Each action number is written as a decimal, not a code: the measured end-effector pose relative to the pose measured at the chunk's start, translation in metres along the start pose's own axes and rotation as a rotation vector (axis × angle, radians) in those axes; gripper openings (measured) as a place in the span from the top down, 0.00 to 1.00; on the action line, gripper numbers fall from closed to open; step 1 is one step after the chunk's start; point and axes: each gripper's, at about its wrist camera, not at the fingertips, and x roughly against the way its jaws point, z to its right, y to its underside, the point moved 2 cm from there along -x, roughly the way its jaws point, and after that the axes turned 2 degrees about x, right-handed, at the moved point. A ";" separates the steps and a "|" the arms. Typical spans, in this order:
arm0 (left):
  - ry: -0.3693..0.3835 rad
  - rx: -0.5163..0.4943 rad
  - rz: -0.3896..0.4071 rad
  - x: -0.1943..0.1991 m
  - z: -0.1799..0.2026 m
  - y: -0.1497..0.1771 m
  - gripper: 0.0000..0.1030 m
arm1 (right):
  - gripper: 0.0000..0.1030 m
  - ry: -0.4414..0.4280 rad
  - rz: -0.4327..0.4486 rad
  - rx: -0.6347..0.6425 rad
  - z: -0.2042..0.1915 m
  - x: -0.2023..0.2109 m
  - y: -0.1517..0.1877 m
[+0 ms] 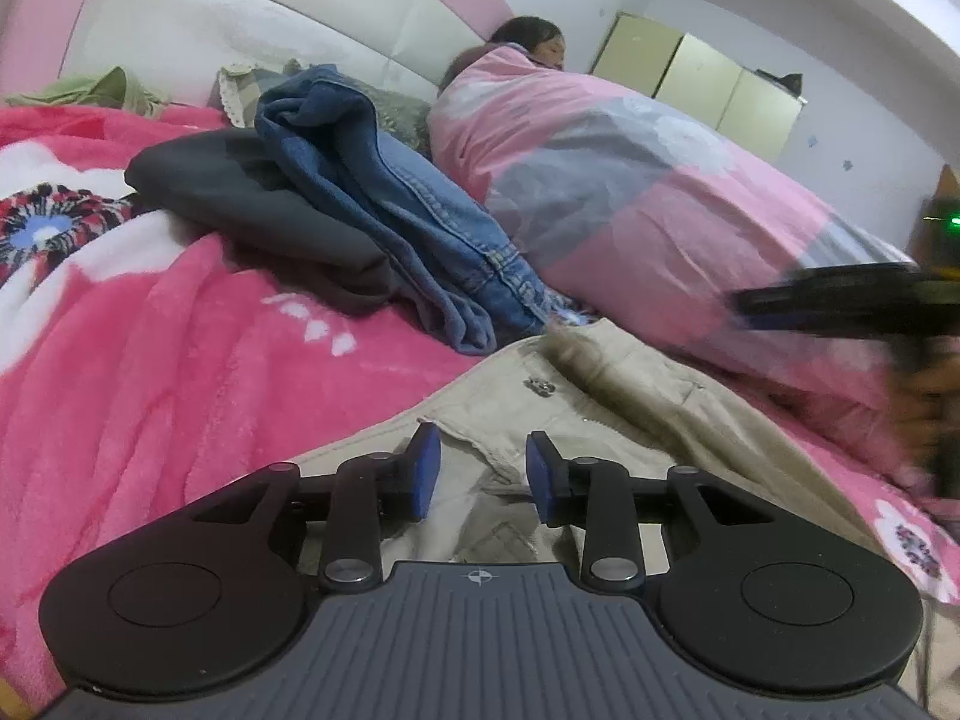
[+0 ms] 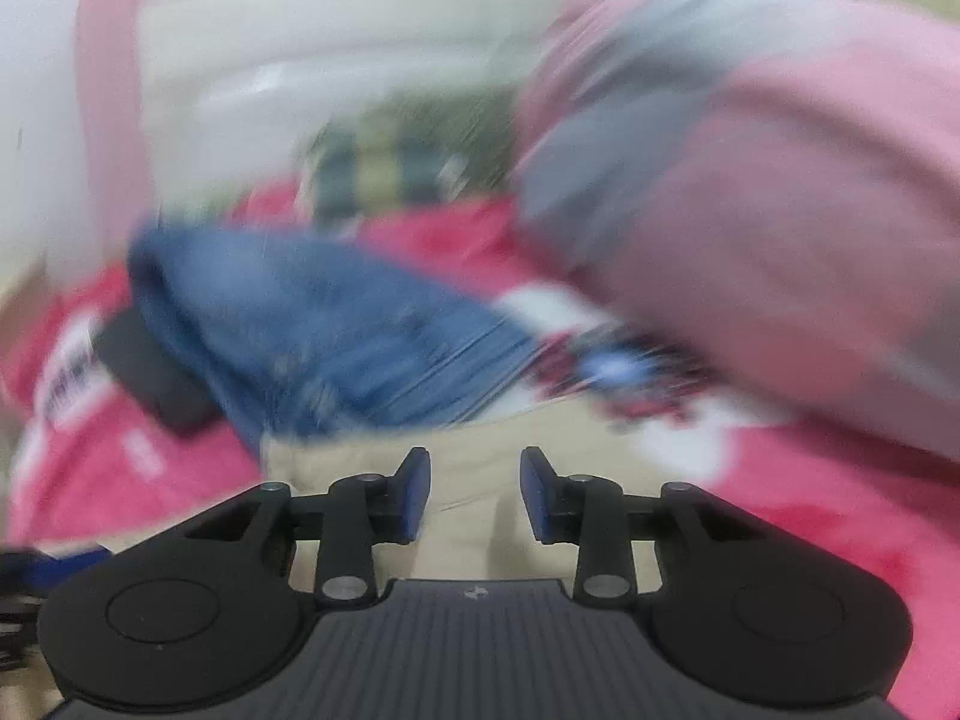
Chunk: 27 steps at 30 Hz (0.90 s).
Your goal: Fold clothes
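Note:
Beige trousers (image 1: pixel 606 414) lie spread on the pink bed blanket, their waist and metal button toward the far side. My left gripper (image 1: pixel 483 471) is open just above the trousers, with nothing between its blue pads. The right wrist view is blurred by motion; my right gripper (image 2: pixel 475 489) is open over the beige trousers (image 2: pixel 474 456), holding nothing. The right gripper also shows in the left wrist view (image 1: pixel 840 306) as a dark blurred shape at the right edge. Folded blue jeans (image 1: pixel 390 204) rest on a dark grey garment (image 1: pixel 252 204) beyond the trousers.
A person (image 1: pixel 540 42) lies wrapped in a pink and grey quilt (image 1: pixel 630 180) along the right side of the bed. The pink flowered blanket (image 1: pixel 150 360) covers the bed. A white and pink headboard (image 1: pixel 240 18) stands behind. A green garment (image 1: pixel 90 90) lies at far left.

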 end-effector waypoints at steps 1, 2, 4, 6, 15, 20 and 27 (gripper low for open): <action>0.018 0.000 0.000 0.001 0.000 0.000 0.65 | 0.61 -0.011 0.031 -0.030 0.013 0.031 0.000; 0.036 -0.003 0.000 0.002 0.001 0.000 0.56 | 0.59 -0.013 0.065 -0.064 0.025 0.067 0.004; 0.058 -0.035 0.007 0.006 0.007 0.002 0.44 | 0.52 0.007 0.137 -0.143 0.050 0.143 0.019; 0.063 -0.068 0.023 0.012 0.016 0.005 0.24 | 0.36 0.066 0.189 -0.214 0.066 0.211 0.050; 0.325 -0.157 0.000 0.050 0.104 0.023 0.06 | 0.26 0.245 0.269 -0.717 0.087 0.386 0.276; 0.500 -0.334 -0.106 0.059 0.187 0.052 0.05 | 0.26 0.198 0.345 -0.907 0.074 0.385 0.351; 0.461 -0.712 -0.284 0.032 0.279 0.096 0.06 | 0.26 0.102 0.437 -0.925 0.079 0.367 0.366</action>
